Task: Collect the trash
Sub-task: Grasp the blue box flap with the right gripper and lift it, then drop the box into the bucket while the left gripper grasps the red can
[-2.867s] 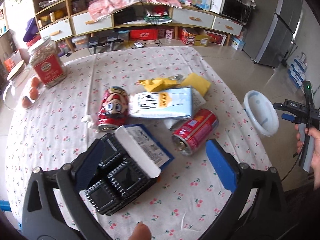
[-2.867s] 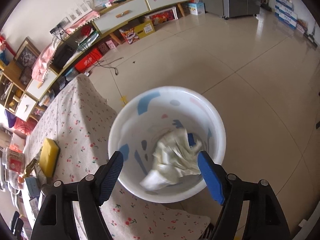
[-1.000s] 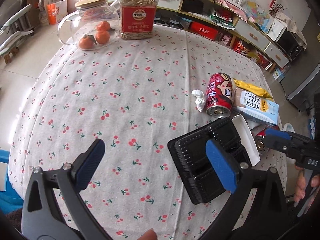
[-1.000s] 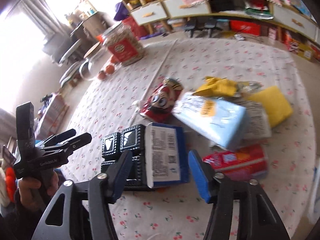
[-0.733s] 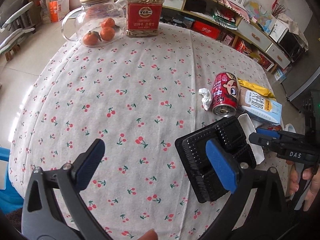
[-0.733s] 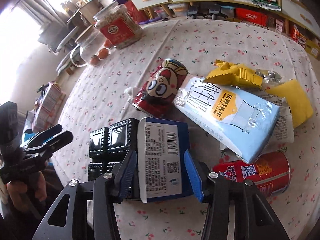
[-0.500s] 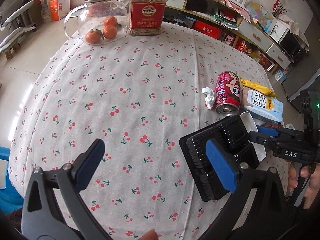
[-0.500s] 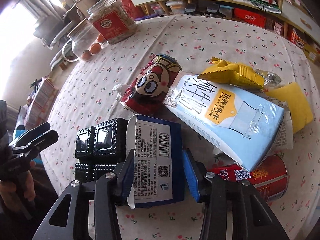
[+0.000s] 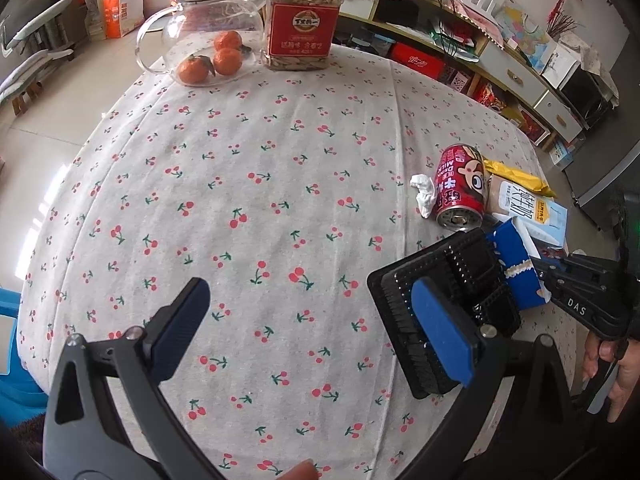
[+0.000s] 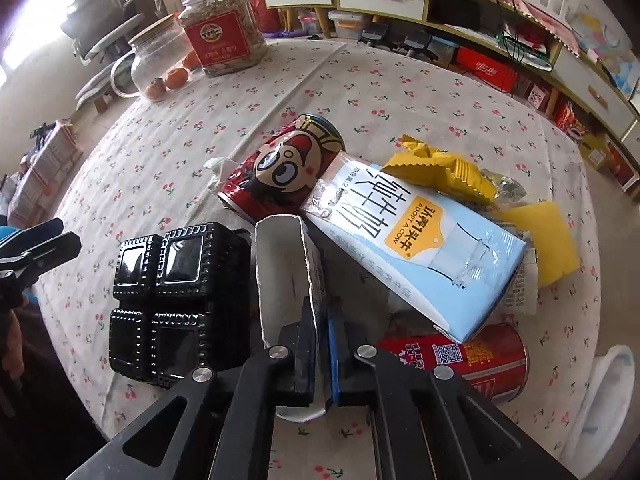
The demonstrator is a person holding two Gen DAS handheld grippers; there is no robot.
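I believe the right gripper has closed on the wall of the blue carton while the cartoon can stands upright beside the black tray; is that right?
One detail is off: the cartoon can lies on its side, not upright, as the right wrist view shows. The right gripper is indeed shut on the wall of the blue carton, beside the black tray.

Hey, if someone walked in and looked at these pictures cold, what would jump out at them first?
Probably the right tool, pinched shut on the wall of a torn blue-and-white cardboard box beside a black plastic compartment tray. Just beyond lies a heap of litter: a red cartoon-face drink can on its side, a pale blue milk carton leaning over it. The left tool hangs open above the bare cherry-print tablecloth.
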